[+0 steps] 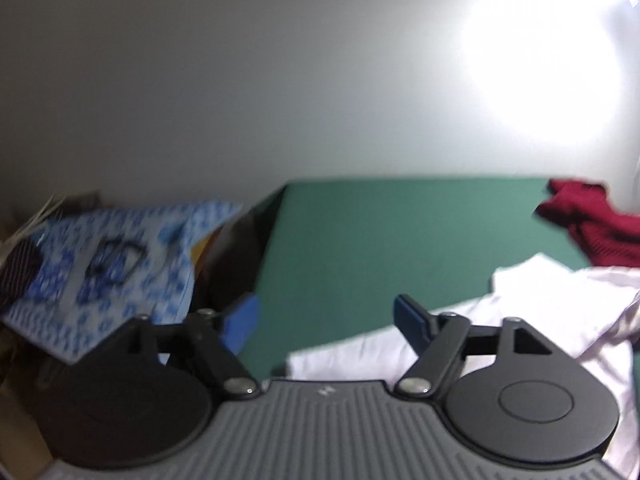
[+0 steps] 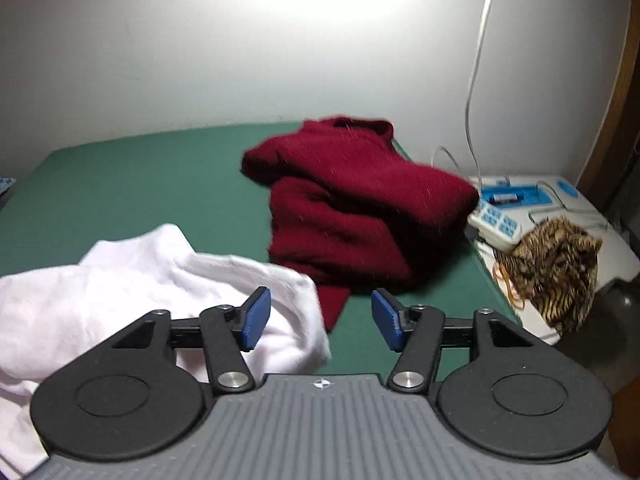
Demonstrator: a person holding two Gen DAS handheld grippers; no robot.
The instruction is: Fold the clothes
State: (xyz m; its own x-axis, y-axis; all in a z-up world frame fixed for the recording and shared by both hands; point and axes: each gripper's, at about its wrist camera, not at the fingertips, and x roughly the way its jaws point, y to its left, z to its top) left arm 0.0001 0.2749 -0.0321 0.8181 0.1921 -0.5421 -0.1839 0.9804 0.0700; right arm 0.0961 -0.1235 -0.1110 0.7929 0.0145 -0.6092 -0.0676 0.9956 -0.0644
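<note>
A crumpled white garment [image 2: 132, 280] lies on the green table [image 2: 140, 184], near the front left in the right wrist view. It also shows at the lower right in the left wrist view [image 1: 540, 312]. A dark red sweater [image 2: 352, 208] lies bunched behind it, seen at the far right in the left wrist view [image 1: 592, 220]. My left gripper [image 1: 326, 320] is open and empty above the green table [image 1: 380, 240], left of the white garment. My right gripper [image 2: 320, 320] is open and empty, its left finger over the white garment's edge.
A blue patterned cloth [image 1: 120, 264] with dark glasses on it lies left of the table. At the right stand a white unit [image 2: 560, 208] with a blue-and-white remote [image 2: 496, 220], cables, and a tiger-striped cloth [image 2: 556, 268]. A pale wall is behind.
</note>
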